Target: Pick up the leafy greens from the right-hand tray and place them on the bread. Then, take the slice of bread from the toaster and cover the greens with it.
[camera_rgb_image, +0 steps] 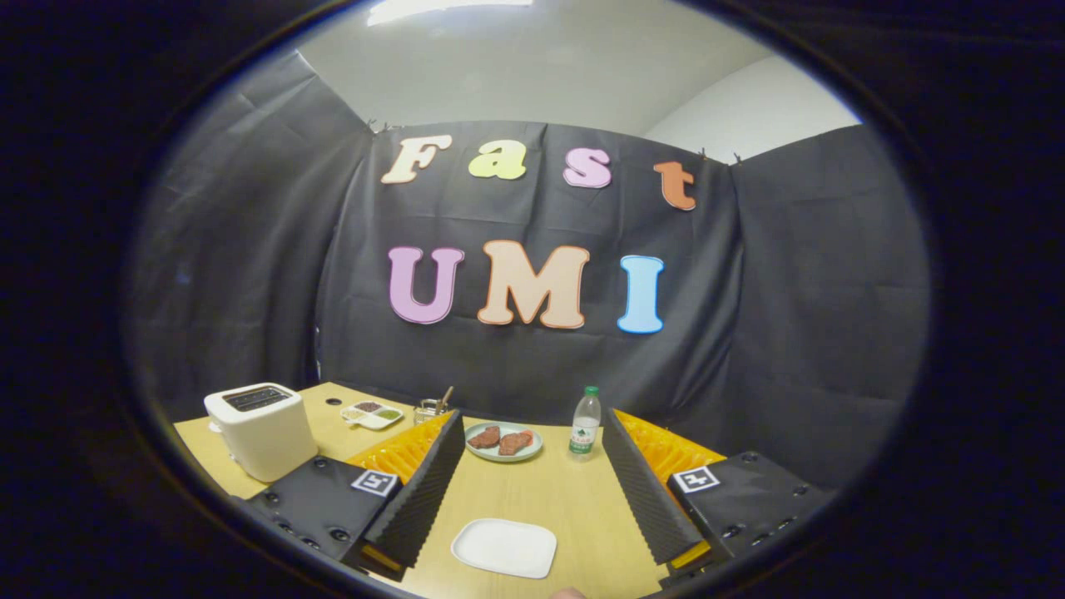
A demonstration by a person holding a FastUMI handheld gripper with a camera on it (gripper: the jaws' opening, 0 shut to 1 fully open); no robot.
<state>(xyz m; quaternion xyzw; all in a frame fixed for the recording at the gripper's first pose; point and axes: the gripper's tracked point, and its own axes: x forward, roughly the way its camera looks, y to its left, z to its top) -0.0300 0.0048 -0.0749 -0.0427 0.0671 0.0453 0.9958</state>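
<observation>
A pale wood-grain counter (532, 491) carries everything, set inside a booth walled with black cloth (790, 316) that hangs in creased panels clipped along the top. Above the cloth a plain light wall and ceiling show, with a bright light strip overhead.

The claw (532, 453) is held above the counter with its fingers (428, 491) spread wide apart, clamped on nothing. Each finger's body bears a square black-and-white marker; no words can be read on them.

Between the fingers, near their bases, lies a white rounded-square plate (504, 547), bare. Just ahead of the fingertips sits a round pale plate (502, 441) with two reddish-brown pieces of food on it. Just beside that plate stands a clear water bottle (585, 423) with a green cap and a label, the writing too small to read.

A white toaster (260, 430) stands beside the left finger, its slot dark; whether bread is inside cannot be told. Beyond it lie a small divided white tray (372, 413) with dark and green contents, too small to identify, and a glass jar (429, 408) holding a stick-like utensil.
</observation>
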